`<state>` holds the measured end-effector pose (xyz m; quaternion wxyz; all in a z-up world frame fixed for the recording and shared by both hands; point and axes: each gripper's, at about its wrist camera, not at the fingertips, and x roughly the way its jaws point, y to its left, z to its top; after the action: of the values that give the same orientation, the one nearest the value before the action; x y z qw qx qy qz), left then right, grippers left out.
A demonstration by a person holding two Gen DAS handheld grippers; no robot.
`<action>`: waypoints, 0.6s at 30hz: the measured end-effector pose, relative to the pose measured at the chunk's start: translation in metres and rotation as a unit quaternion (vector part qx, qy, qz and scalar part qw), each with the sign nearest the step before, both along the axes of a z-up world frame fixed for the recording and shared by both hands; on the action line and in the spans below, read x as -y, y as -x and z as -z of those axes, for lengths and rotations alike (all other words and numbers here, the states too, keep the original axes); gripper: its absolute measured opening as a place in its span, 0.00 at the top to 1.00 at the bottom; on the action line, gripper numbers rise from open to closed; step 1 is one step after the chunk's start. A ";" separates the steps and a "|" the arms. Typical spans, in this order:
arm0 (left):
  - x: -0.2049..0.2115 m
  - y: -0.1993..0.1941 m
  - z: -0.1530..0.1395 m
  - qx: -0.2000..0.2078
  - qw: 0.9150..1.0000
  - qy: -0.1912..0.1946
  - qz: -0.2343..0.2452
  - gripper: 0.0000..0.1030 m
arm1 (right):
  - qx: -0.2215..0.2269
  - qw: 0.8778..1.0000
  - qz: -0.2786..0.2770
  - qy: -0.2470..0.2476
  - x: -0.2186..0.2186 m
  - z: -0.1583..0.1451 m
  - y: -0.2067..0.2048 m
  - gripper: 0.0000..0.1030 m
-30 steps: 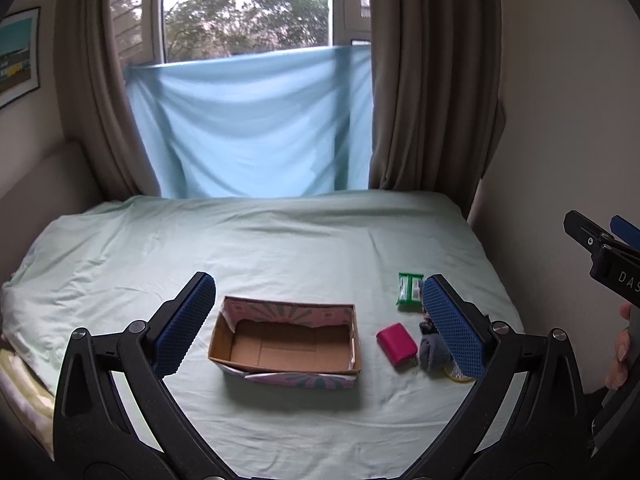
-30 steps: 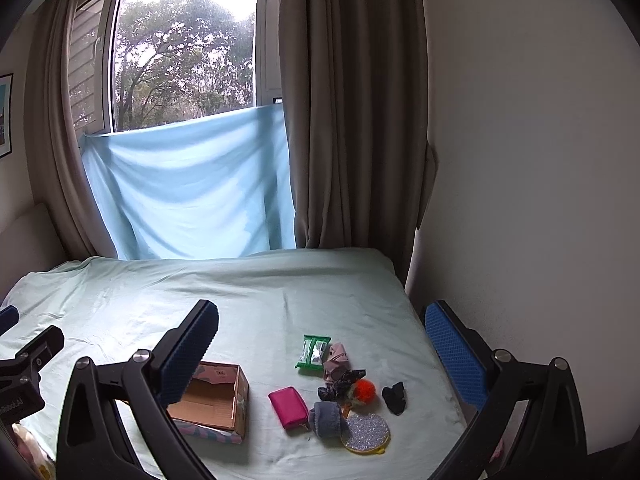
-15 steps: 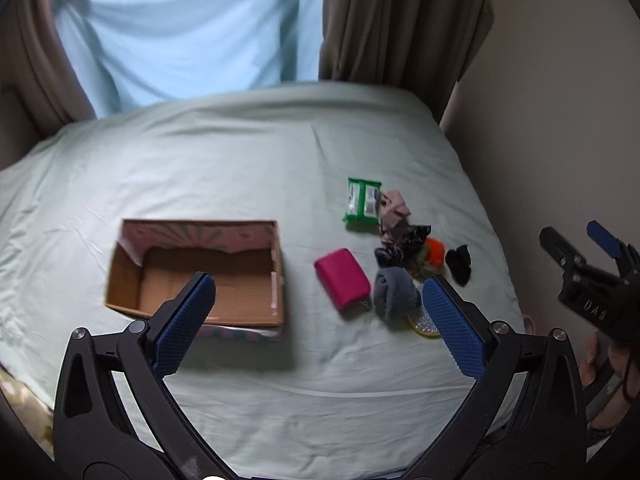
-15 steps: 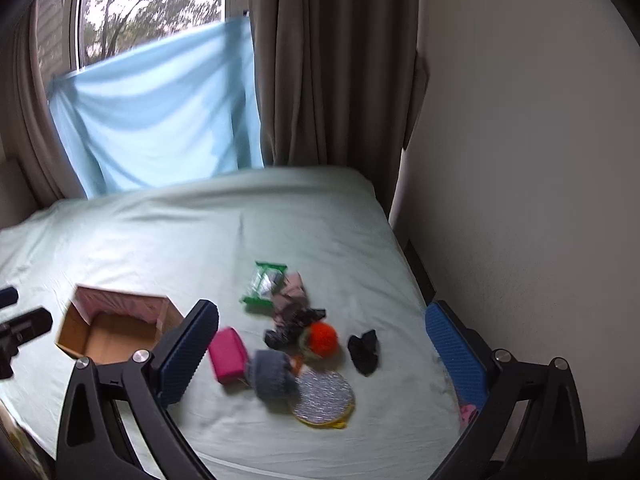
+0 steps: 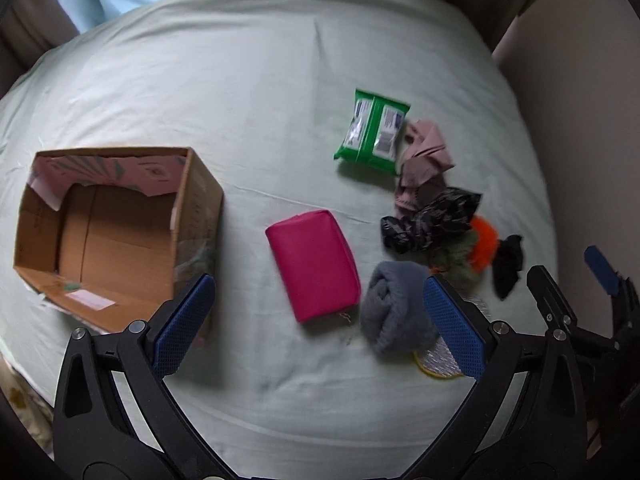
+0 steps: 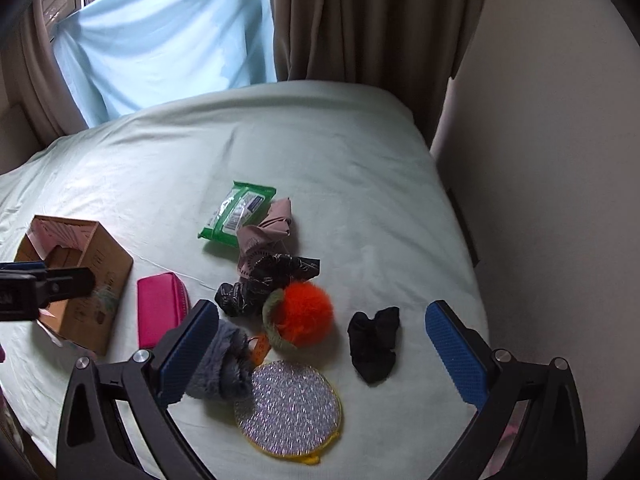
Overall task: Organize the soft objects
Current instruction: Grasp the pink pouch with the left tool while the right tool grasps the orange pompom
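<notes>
An open cardboard box [image 5: 116,224] [image 6: 86,276] lies empty on the pale green bed at the left. Right of it lies a magenta pouch [image 5: 314,264] [image 6: 160,312], then a pile: green wipes pack [image 5: 372,130] [image 6: 236,212], pink cloth [image 5: 424,160] [image 6: 266,232], black patterned scrunchie [image 5: 432,220] [image 6: 264,284], orange pompom [image 6: 306,314], rolled grey sock [image 5: 394,306] [image 6: 224,364], black sock [image 6: 374,342] and glittery round pad [image 6: 288,408]. My left gripper [image 5: 318,328] hovers open above the pouch. My right gripper [image 6: 320,354] hovers open over the pompom and pad.
The bed sheet [image 6: 320,152] stretches bare behind the pile. A wall [image 6: 560,160] runs close along the bed's right edge. Brown curtains [image 6: 368,20] and a blue cloth [image 6: 168,40] hang at the far end.
Both grippers have tilted down and come closer to the bed. The pile and box now look much larger. Nothing on the bed has moved.
</notes>
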<state>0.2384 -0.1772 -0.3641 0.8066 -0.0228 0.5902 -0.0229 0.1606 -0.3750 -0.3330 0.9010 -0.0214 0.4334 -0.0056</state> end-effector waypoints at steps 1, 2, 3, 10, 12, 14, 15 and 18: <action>0.003 -0.005 0.012 -0.008 1.000 -0.005 0.003 0.01 | -0.003 1.000 -0.007 0.002 -0.001 0.009 -0.005 0.00; 0.006 -0.009 0.023 -0.016 1.000 -0.010 0.003 0.01 | -0.008 1.000 -0.016 0.009 -0.003 0.021 -0.011 0.00; 0.007 -0.013 0.033 -0.022 1.000 -0.014 0.001 0.01 | -0.011 1.000 -0.025 0.016 -0.005 0.031 -0.017 0.00; 0.001 -0.037 0.095 -0.074 0.997 -0.003 -0.028 0.01 | -0.039 0.998 -0.057 0.014 -0.011 0.096 -0.042 0.04; -0.002 -0.040 0.107 -0.084 0.996 -0.005 -0.038 0.01 | -0.045 0.997 -0.057 0.007 -0.012 0.108 -0.049 0.04; -0.002 -0.041 0.118 -0.094 0.995 -0.003 -0.043 0.01 | -0.045 0.998 -0.053 -0.002 -0.013 0.115 -0.053 0.05; -0.003 -0.041 0.123 -0.098 0.994 -0.001 -0.047 0.02 | -0.048 0.998 -0.049 -0.006 -0.013 0.119 -0.056 0.08; -0.004 -0.042 0.136 -0.104 0.993 0.006 -0.054 0.12 | -0.059 0.997 -0.050 -0.014 -0.014 0.129 -0.060 0.19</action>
<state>0.2804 -0.1729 -0.5006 0.7404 -0.0616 0.6690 0.0192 0.2209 -0.3608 -0.4621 0.8731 -0.0306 0.4843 0.0473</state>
